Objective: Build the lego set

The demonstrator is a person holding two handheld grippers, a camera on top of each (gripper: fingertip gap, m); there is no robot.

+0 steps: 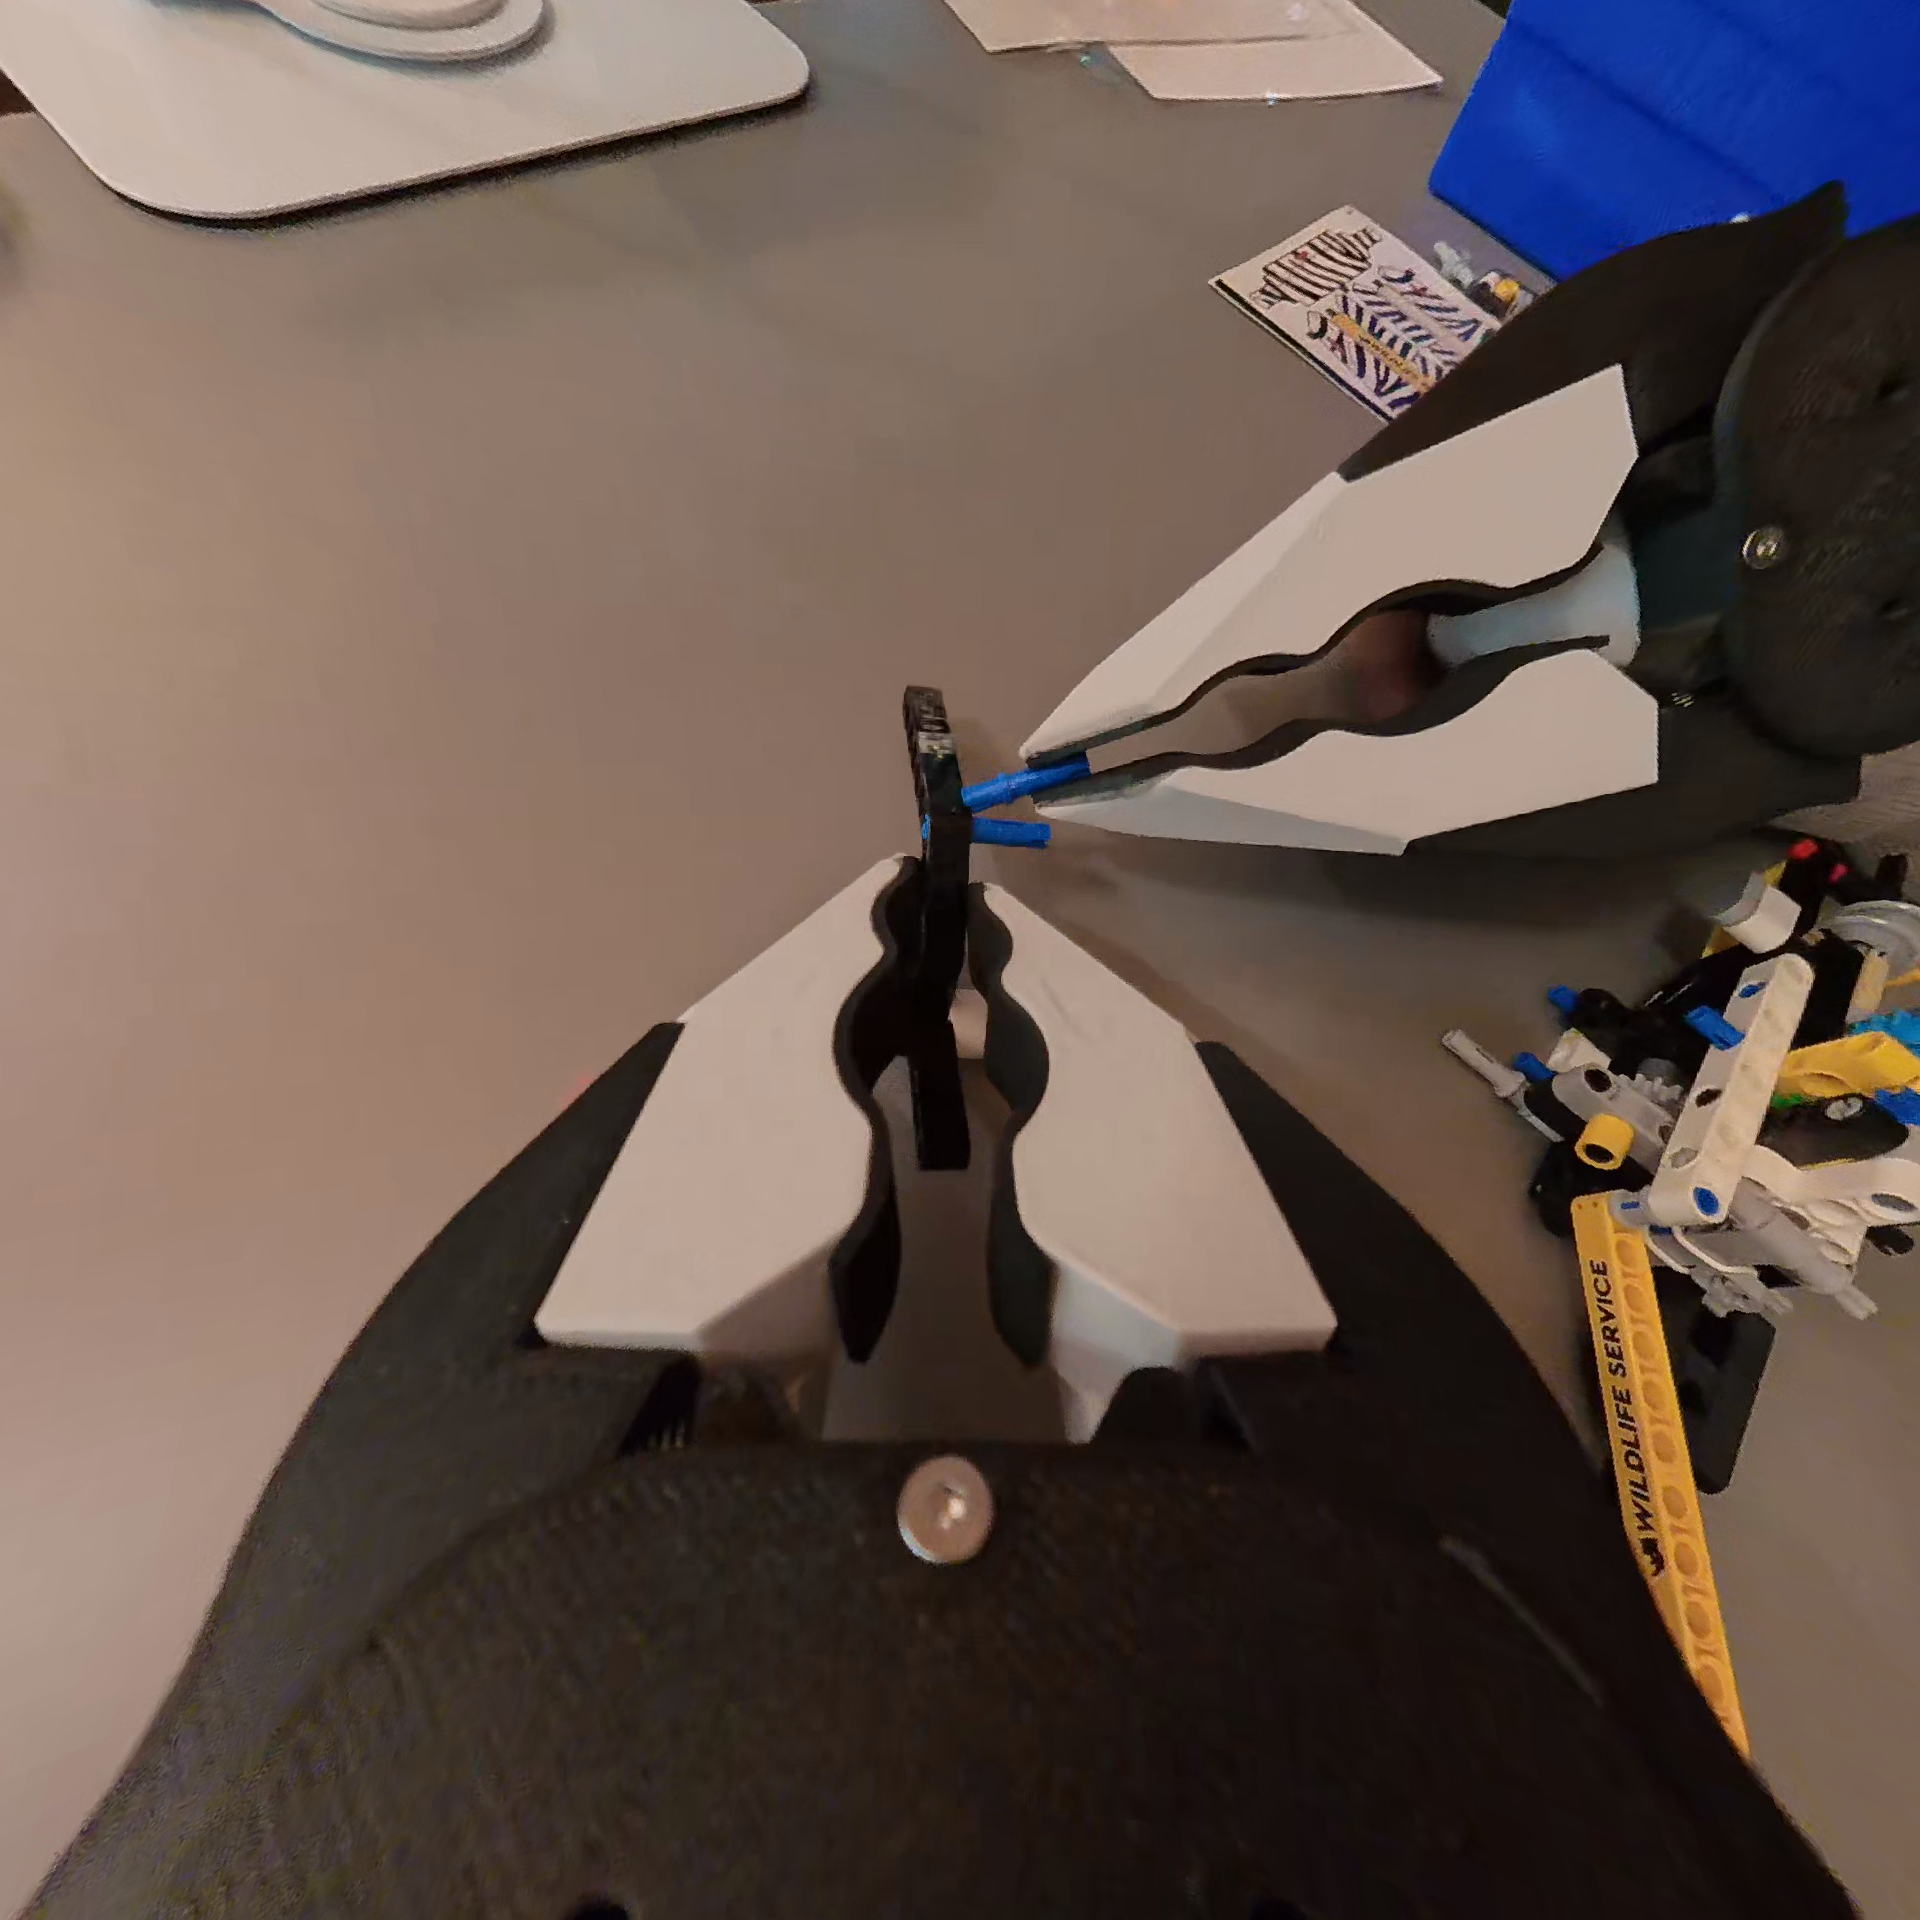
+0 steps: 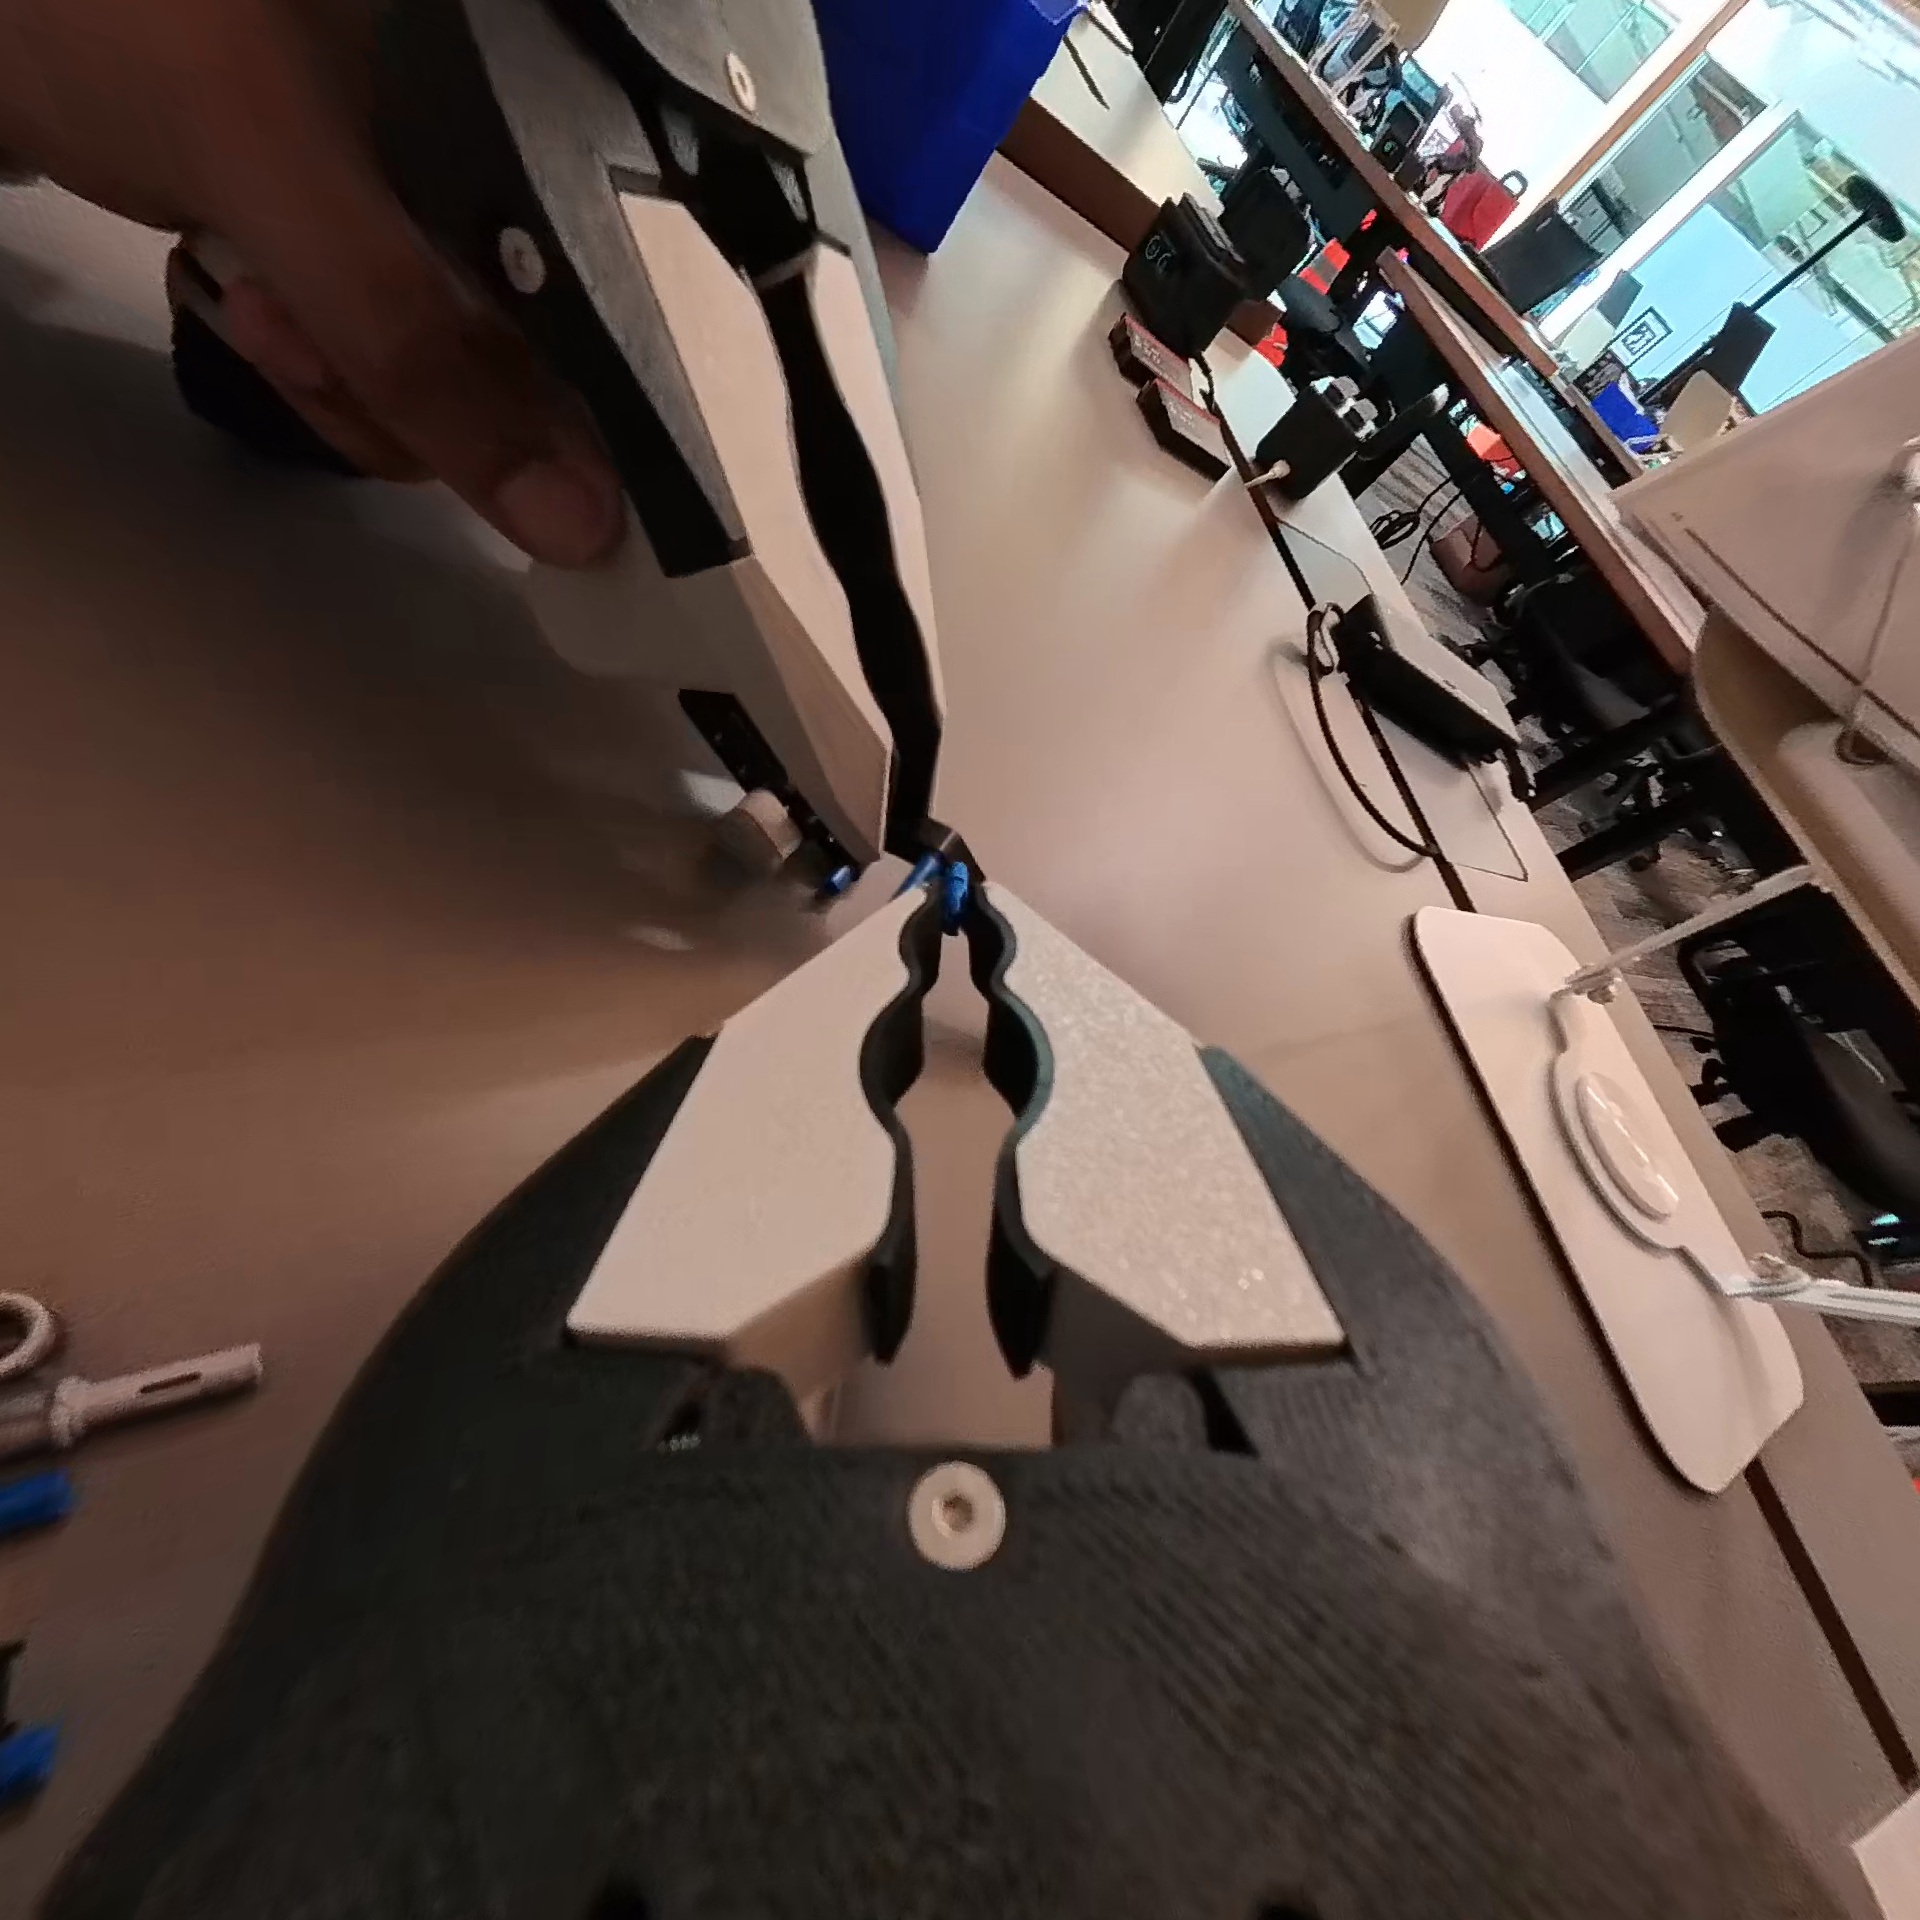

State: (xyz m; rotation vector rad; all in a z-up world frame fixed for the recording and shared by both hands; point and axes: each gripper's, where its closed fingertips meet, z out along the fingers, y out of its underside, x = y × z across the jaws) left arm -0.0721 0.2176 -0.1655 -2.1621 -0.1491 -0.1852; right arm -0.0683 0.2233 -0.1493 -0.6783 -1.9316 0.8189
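Observation:
My left gripper is shut on a black lego beam and holds it upright above the grey table. Two blue pins stick out of the beam's right side. My right gripper comes in from the right and is shut on the upper blue pin. The lower blue pin is free. In the right wrist view my right gripper pinches the blue pin at its tips, and the left gripper comes down from the upper left with a hand on it.
A partly built lego model with a yellow beam lies at the right. A sticker sheet and a blue box lie at the back right. A white pad lies at the back left. Loose grey and blue parts lie at the left. Less than 4 cm separates the two grippers' tips.

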